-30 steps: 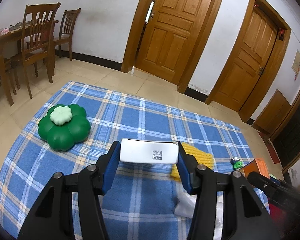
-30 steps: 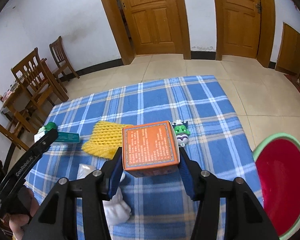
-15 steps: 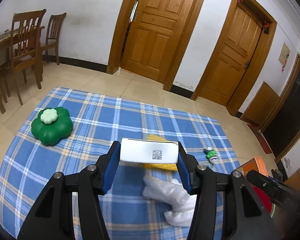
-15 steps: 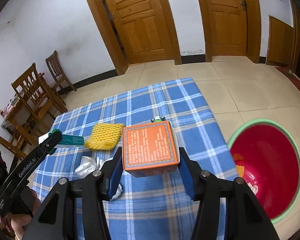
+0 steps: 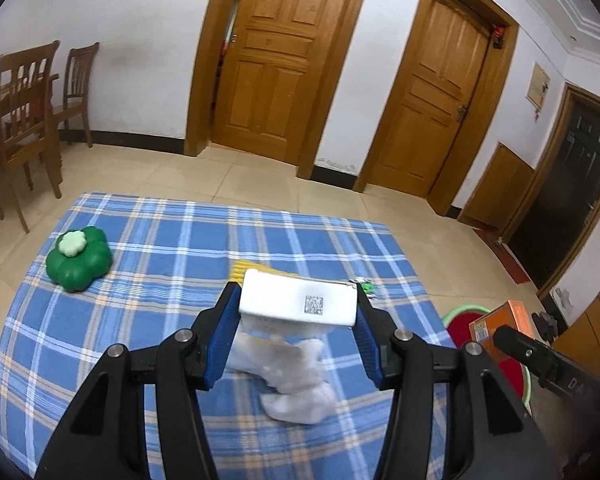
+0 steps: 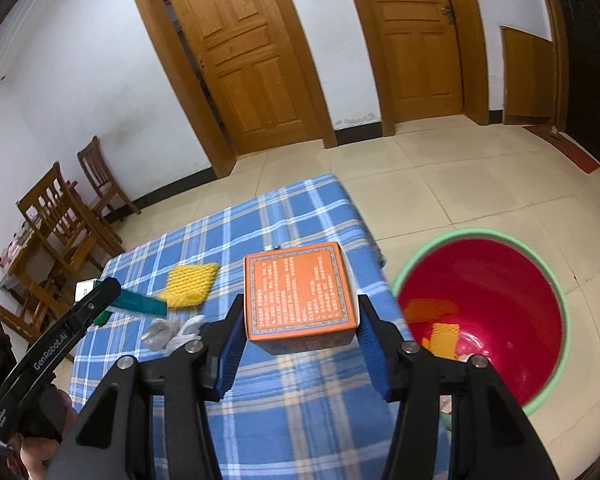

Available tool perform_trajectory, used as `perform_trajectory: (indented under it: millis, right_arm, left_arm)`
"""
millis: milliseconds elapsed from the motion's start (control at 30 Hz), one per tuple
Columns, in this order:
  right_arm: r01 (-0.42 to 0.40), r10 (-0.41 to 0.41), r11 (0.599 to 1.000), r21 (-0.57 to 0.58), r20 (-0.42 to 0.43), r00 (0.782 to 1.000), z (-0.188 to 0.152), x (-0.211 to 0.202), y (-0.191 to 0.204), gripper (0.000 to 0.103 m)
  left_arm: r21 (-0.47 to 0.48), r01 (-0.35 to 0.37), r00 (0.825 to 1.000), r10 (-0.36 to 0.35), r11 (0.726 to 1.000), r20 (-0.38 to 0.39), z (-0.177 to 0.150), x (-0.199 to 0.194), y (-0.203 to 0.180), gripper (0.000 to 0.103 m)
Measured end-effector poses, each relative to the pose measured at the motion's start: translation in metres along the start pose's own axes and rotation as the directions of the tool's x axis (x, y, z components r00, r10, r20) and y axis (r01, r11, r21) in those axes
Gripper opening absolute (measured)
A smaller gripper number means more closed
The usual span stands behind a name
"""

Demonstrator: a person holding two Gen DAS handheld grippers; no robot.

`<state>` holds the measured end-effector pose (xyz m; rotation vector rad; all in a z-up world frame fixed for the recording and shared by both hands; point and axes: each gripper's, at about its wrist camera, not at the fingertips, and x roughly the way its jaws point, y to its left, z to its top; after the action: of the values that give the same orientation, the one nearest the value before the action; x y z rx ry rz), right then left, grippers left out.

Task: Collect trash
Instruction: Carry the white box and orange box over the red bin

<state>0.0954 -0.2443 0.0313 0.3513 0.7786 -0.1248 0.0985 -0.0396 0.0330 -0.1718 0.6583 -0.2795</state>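
My left gripper (image 5: 297, 308) is shut on a long white box (image 5: 298, 304) with a QR code; in the right wrist view that box (image 6: 140, 303) shows a teal side. My right gripper (image 6: 300, 316) is shut on an orange box (image 6: 300, 290) printed with text, held above the blue plaid cloth (image 6: 292, 420) next to a red basin (image 6: 484, 320) with a green rim on the floor. The basin holds orange scraps. The orange box (image 5: 500, 322) and the basin (image 5: 466, 324) also appear at the right of the left wrist view. Crumpled white tissue (image 5: 292, 376) and a yellow foam net (image 6: 188, 284) lie on the cloth.
A green flower-shaped toy (image 5: 79, 258) sits at the cloth's left side, and a small green figure (image 5: 366, 286) lies near its right edge. Wooden chairs (image 5: 24, 120) and a table stand at the left. Two wooden doors (image 5: 268, 64) line the far wall across tiled floor.
Both grippers have swung to the right and risen with their boxes. The red basin has come more fully into the right wrist view, and the cloth has slid left.
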Motion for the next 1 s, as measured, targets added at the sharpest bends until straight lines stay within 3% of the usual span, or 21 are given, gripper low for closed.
perform_trajectory:
  millis: [500, 1000]
  right_arm:
    - [0.051, -0.058, 0.989, 0.142, 0.043, 0.997, -0.008, -0.029, -0.076, 0.055]
    - [0.125, -0.128, 0.960, 0.250, -0.005, 0.992, -0.023, -0.019, -0.143, 0.056]
  left_arm:
    - [0.081, 0.097, 0.993, -0.091, 0.992, -0.077, -0.009, 0.004, -0.070, 0.054]
    - [0.162, 0.184, 0.974, -0.158, 0.970, -0.160, -0.015, 0.025, -0.132, 0.054]
